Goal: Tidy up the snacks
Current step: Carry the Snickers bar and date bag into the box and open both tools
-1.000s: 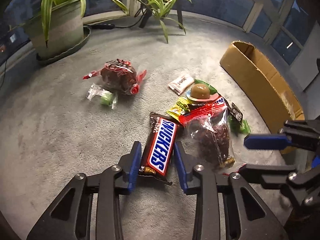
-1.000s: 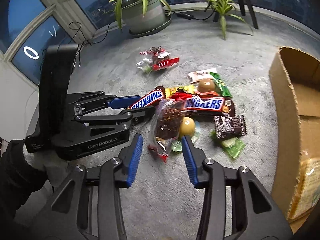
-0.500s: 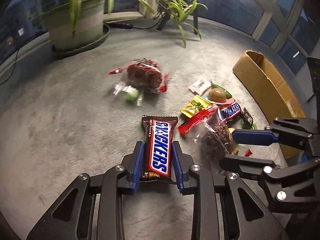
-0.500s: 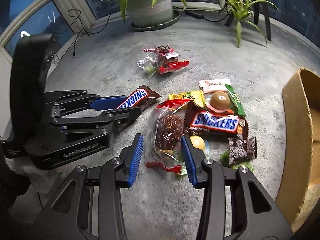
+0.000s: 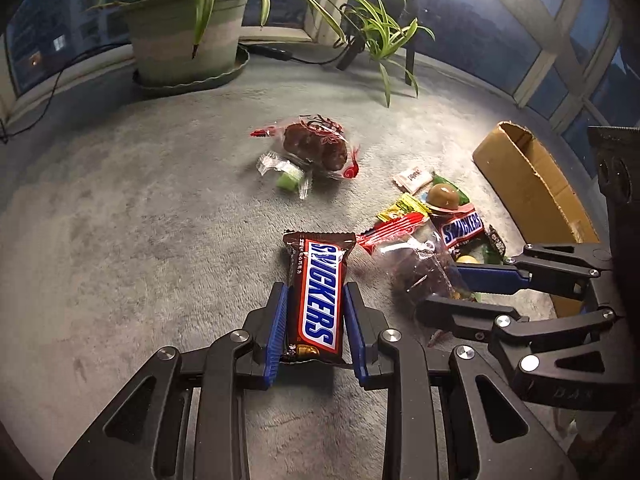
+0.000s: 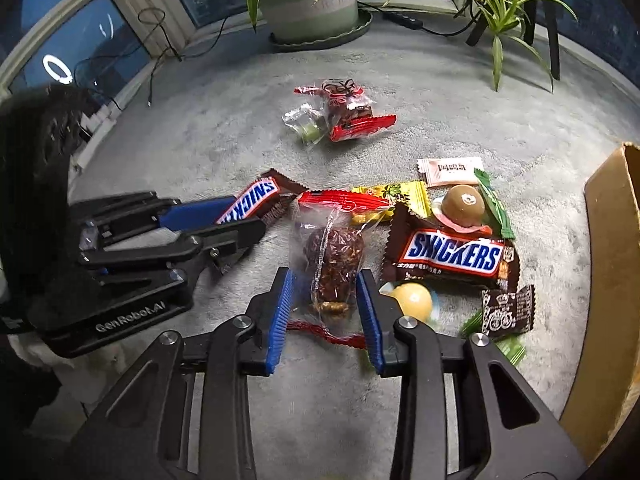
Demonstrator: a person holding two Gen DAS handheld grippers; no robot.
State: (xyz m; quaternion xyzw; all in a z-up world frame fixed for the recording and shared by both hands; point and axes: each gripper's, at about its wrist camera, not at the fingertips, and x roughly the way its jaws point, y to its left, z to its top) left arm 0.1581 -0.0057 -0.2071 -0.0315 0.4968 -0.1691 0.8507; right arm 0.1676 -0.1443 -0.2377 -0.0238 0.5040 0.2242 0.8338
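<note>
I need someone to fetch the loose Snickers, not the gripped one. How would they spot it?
Start at the cardboard box; the snack pile lies beside it. The free Snickers bar lies flat at the pile's centre, just below a brown ball-shaped sweet, with no jaws around it.

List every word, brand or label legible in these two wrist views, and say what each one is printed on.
"SNICKERS": on the bar between the left gripper's pads.
"SNICKERS": on the second bar lying in the snack pile.
"GenRobot.AI": on the left gripper's body, seen from the right wrist view.
Small print on the white sachet, along both Snickers wrappers and on the dark crested candy wrapper: too small or blurred to read.
</note>
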